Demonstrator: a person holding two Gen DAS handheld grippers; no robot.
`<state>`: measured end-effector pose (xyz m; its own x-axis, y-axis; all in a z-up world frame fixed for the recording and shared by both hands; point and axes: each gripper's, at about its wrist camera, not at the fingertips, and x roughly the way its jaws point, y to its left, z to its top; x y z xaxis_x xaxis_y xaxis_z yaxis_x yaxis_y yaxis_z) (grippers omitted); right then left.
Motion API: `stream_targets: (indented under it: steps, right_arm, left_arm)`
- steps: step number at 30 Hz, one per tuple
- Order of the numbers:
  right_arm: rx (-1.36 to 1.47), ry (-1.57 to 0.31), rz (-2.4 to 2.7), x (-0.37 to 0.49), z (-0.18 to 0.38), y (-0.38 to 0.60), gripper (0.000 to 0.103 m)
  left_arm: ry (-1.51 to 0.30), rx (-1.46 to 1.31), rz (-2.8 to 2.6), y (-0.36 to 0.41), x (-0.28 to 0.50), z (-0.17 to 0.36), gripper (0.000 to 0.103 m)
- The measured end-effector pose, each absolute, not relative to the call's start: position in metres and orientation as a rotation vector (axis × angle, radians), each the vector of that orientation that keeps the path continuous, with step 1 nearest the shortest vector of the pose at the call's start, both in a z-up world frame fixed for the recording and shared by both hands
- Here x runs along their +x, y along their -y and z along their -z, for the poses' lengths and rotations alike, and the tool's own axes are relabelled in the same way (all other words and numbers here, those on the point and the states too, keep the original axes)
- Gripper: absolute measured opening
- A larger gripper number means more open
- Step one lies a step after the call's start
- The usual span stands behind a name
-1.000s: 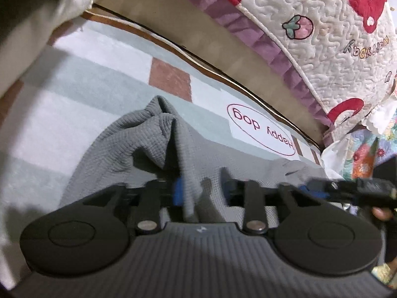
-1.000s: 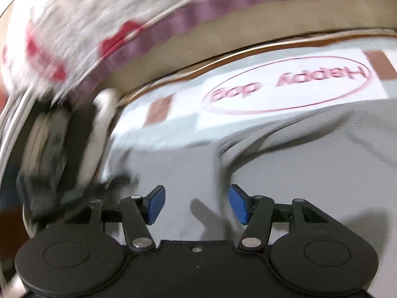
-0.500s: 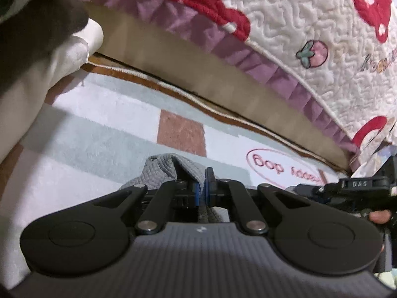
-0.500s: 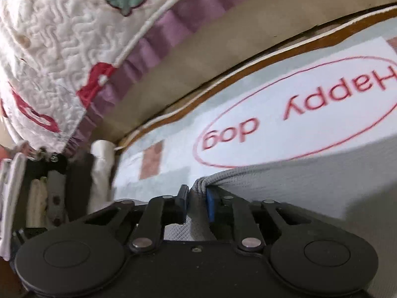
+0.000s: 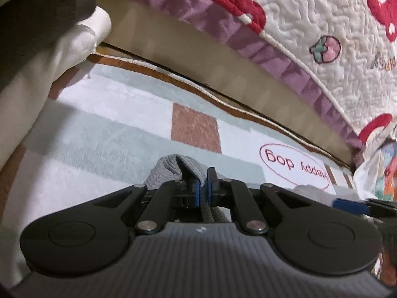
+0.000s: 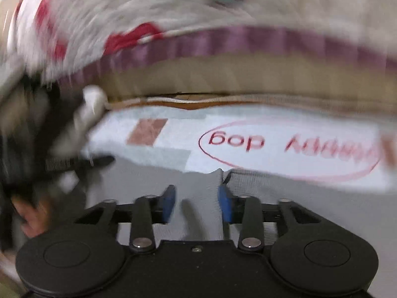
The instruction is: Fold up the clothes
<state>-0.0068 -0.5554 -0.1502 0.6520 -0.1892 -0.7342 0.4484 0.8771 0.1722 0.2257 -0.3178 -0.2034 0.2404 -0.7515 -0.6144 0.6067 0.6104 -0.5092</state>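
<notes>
Pinching grey garment (image 5: 171,171), left tool (image 5: 203,190)

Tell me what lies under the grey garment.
The grey garment lies on a patterned rug printed "Happy dog". The rug shows around its edges; whatever sits directly beneath the cloth is covered.

One grey garment (image 5: 173,166), one patterned rug (image 5: 99,129), one quilt (image 5: 310,12), two grippers.

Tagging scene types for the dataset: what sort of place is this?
Likely a bedroom floor: a patterned rug printed "Happy dog" lies beside what looks like a bed draped in a quilted strawberry-print cover, and the grey garment is spread on the rug.
</notes>
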Motion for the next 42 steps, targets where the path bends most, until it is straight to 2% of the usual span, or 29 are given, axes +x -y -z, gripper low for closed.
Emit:
stream_targets:
  steps: [1, 4, 6, 10, 13, 14, 15, 16, 17, 22, 25, 36, 37, 40, 41, 42]
  right_arm:
    - [0.252, -0.798, 0.396, -0.003, 0.145, 0.534, 0.05]
    - [0.2, -0.773, 0.358, -0.001, 0.151, 0.495, 0.053]
    - [0.166, -0.756, 0.332, 0.0, 0.154, 0.468, 0.059]
    - [0.095, -0.723, 0.285, 0.003, 0.161, 0.417, 0.06]
    - [0.0, -0.796, 0.341, 0.013, 0.18, 0.405, 0.056]
    - [-0.005, -0.815, 0.353, 0.014, 0.184, 0.407, 0.047]
    - [-0.006, -0.835, 0.359, 0.016, 0.186, 0.409, 0.02]
    - [0.0, -0.85, 0.351, 0.015, 0.186, 0.412, 0.007]
    - [-0.018, -0.87, 0.345, 0.015, 0.185, 0.414, 0.006]
    - [-0.212, -0.927, 0.323, 0.011, 0.177, 0.399, 0.004]
    - [-0.074, -0.945, 0.314, 0.005, 0.176, 0.402, 0.004]
    - [0.132, -0.968, 0.103, -0.013, 0.177, 0.403, 0.007]
    - [0.146, -0.95, 0.133, -0.018, 0.174, 0.407, 0.009]
    - [0.224, -0.883, 0.243, -0.035, 0.166, 0.427, 0.03]
    - [0.267, -0.859, 0.293, -0.041, 0.164, 0.437, 0.034]
    - [0.298, -0.841, 0.34, -0.047, 0.163, 0.446, 0.035]
  left_arm:
    - [-0.954, -0.189, 0.936, 0.317, 0.227, 0.203, 0.007]
    - [-0.946, -0.177, 0.922, 0.316, 0.224, 0.2, 0.007]
    - [-0.924, -0.14, 0.915, 0.317, 0.221, 0.198, 0.007]
    - [-0.905, -0.105, 0.913, 0.318, 0.218, 0.195, 0.007]
    - [-0.9, -0.097, 0.912, 0.316, 0.22, 0.194, 0.007]
    - [-0.9, -0.096, 0.912, 0.315, 0.221, 0.194, 0.007]
    - [-0.902, -0.099, 0.909, 0.315, 0.222, 0.194, 0.007]
    - [-0.905, -0.103, 0.907, 0.314, 0.223, 0.194, 0.007]
    - [-0.909, -0.108, 0.906, 0.314, 0.224, 0.195, 0.007]
    - [-0.924, -0.13, 0.898, 0.313, 0.227, 0.198, 0.007]
    - [-0.941, -0.161, 0.898, 0.311, 0.23, 0.201, 0.007]
    - [-0.927, -0.13, 0.896, 0.31, 0.227, 0.199, 0.007]
    - [-0.926, -0.126, 0.897, 0.311, 0.227, 0.199, 0.007]
    - [-0.93, -0.125, 0.895, 0.311, 0.227, 0.199, 0.007]
    - [-0.931, -0.125, 0.896, 0.311, 0.227, 0.199, 0.007]
    - [-0.932, -0.125, 0.896, 0.311, 0.227, 0.199, 0.007]
